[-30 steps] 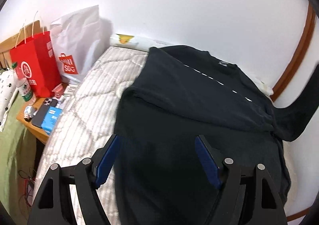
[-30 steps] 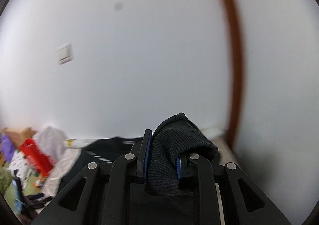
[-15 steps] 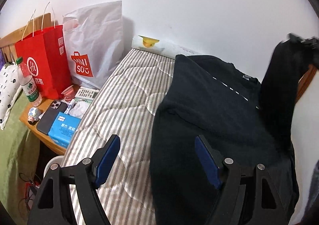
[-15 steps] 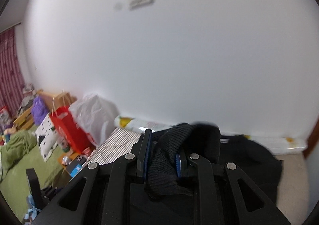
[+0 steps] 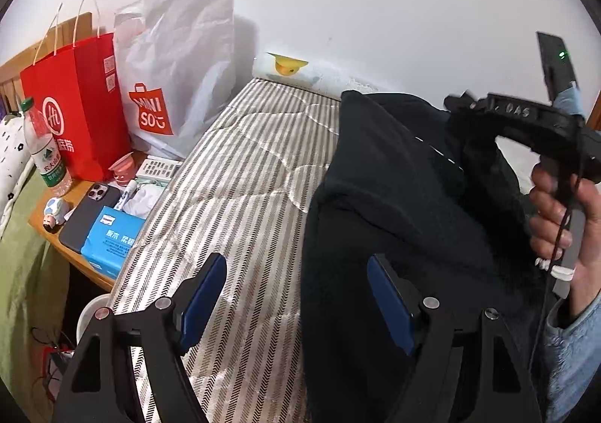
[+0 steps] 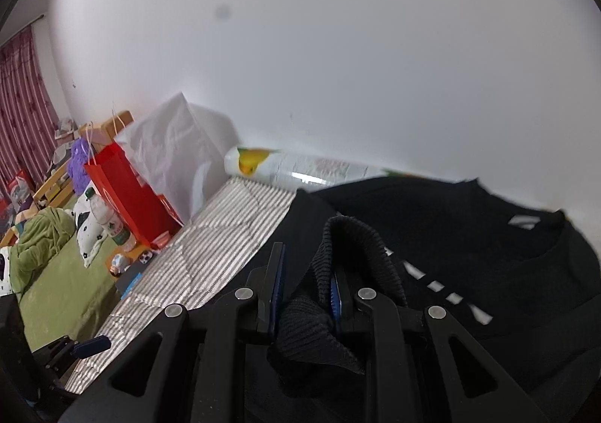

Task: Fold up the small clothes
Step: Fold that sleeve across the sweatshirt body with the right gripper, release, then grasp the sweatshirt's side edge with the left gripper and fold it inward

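Black sweater at mattress edge, left tongs apart, right tongs loosening around ribbed cuff

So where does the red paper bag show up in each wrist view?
Left wrist: red paper bag at far left, beside the white Miniso bag.
Right wrist: red paper bag left of centre, in front of that white bag.
Shared landmark: striped mattress.

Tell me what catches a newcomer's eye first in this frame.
A black sweater sprawls over the right half of the striped mattress, its ribbed cuff caught in the right tongs. A bright red paper bag stands at far left beside a white shopping bag.
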A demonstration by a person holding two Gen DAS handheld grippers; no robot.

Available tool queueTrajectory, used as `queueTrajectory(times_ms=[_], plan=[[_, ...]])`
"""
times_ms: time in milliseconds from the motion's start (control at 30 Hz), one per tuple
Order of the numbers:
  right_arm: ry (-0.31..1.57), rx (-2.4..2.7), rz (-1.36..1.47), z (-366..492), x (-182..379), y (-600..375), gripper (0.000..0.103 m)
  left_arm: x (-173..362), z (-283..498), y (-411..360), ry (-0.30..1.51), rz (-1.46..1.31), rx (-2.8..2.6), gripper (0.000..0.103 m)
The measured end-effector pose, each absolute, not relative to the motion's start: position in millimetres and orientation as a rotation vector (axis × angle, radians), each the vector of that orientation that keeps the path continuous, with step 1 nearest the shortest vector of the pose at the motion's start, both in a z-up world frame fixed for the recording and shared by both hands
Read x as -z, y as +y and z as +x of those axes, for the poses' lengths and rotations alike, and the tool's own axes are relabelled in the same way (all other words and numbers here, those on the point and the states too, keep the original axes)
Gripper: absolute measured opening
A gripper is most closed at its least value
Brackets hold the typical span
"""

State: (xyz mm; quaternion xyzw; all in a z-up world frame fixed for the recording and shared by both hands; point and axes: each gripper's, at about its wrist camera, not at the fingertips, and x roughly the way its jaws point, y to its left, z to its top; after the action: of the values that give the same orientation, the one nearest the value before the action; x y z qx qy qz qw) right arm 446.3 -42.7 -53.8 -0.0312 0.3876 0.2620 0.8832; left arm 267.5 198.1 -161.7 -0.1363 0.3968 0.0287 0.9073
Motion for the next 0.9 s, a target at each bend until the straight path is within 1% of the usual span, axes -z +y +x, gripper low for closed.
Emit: queueTrajectory(times_ms=[67, 100, 133, 200, 233, 267, 433, 567, 700, 900], plan=[[0.837, -0.548, -0.054, 449.6, 66.5, -40.7, 0.025, 162.1, 266.8, 198.8, 0.82, -0.28, -0.061, 0.076], [0.846, -0.552, -0.047, 450.0, 70.6, -41.0, 0.027, 161.9, 267.0, 198.6, 0.821, -0.28, -0.061, 0.076], [0.858, -0.559, -0.041, 450.4, 76.0, -40.4, 0.032, 161.9, 267.0, 198.5, 0.821, -0.278, -0.061, 0.076], [0.894, -0.567, -0.038, 450.1, 84.3, -39.9, 0.065, 160.2, 267.9, 196.8, 0.821, -0.273, -0.058, 0.076], [0.905, -0.571, -0.04, 448.2, 86.5, -40.2, 0.07, 158.9, 268.8, 195.4, 0.82, -0.272, -0.056, 0.076], [0.904, -0.582, -0.042, 443.6, 85.8, -42.0, 0.072, 156.7, 270.3, 192.8, 0.819, -0.269, -0.049, 0.076], [0.837, -0.592, -0.116, 412.2, 54.3, -70.5, 0.076, 142.9, 282.9, 170.1, 0.815, -0.221, -0.017, 0.076], [0.788, -0.517, -0.188, 385.2, 35.6, -127.3, 0.077, 135.3, 300.8, 152.6, 0.811, -0.203, 0.02, 0.076], [0.809, -0.39, -0.191, 367.6, 38.0, -198.9, 0.077, 138.0, 329.8, 137.5, 0.83, -0.214, 0.049, 0.076], [0.849, -0.167, -0.161, 339.8, 58.8, -303.4, 0.077, 153.0, 372.7, 122.1, 0.879, -0.215, 0.06, 0.073]])
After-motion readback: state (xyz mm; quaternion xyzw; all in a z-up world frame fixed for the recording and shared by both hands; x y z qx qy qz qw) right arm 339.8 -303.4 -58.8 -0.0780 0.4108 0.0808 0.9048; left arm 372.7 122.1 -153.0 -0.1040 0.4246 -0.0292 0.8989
